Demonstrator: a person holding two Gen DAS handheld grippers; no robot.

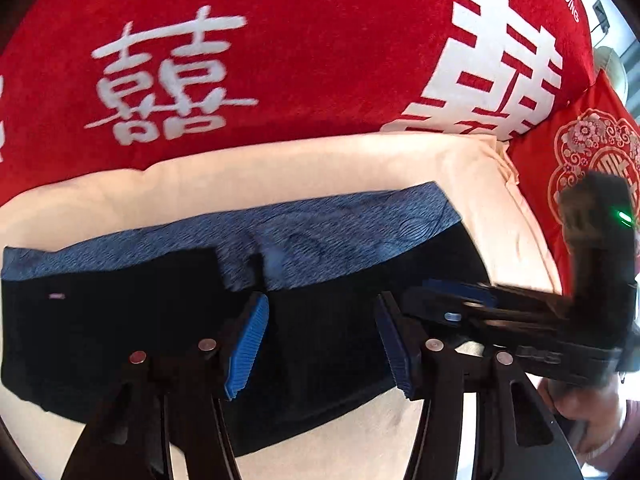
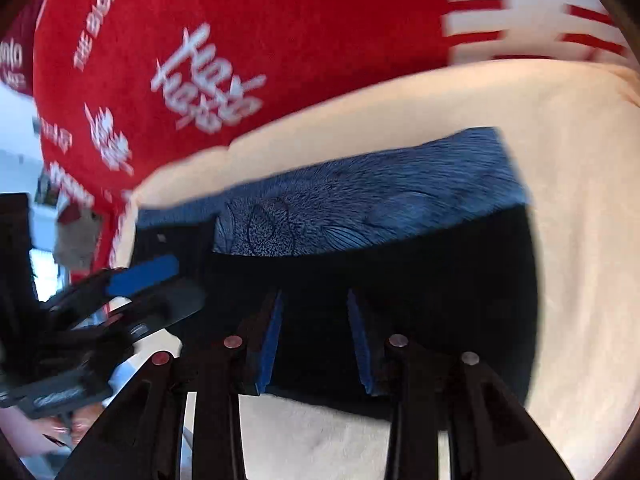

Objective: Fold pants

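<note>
Lying folded into a compact rectangle on the cream padded surface (image 1: 280,168), the black pants with blue patterned band (image 1: 320,240) look nearly done; left gripper (image 1: 320,344) and right gripper (image 2: 316,340) jaws spread, empty.

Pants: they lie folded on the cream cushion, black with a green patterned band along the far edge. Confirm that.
Wrong on the colour. The pants do lie folded on the cream cushion, but the patterned band along the far edge is blue, not green, as the left wrist view shows.

Motion blur smears the right gripper (image 1: 460,300); its fingers' (image 1: 460,289) spacing is unreadable.
</note>
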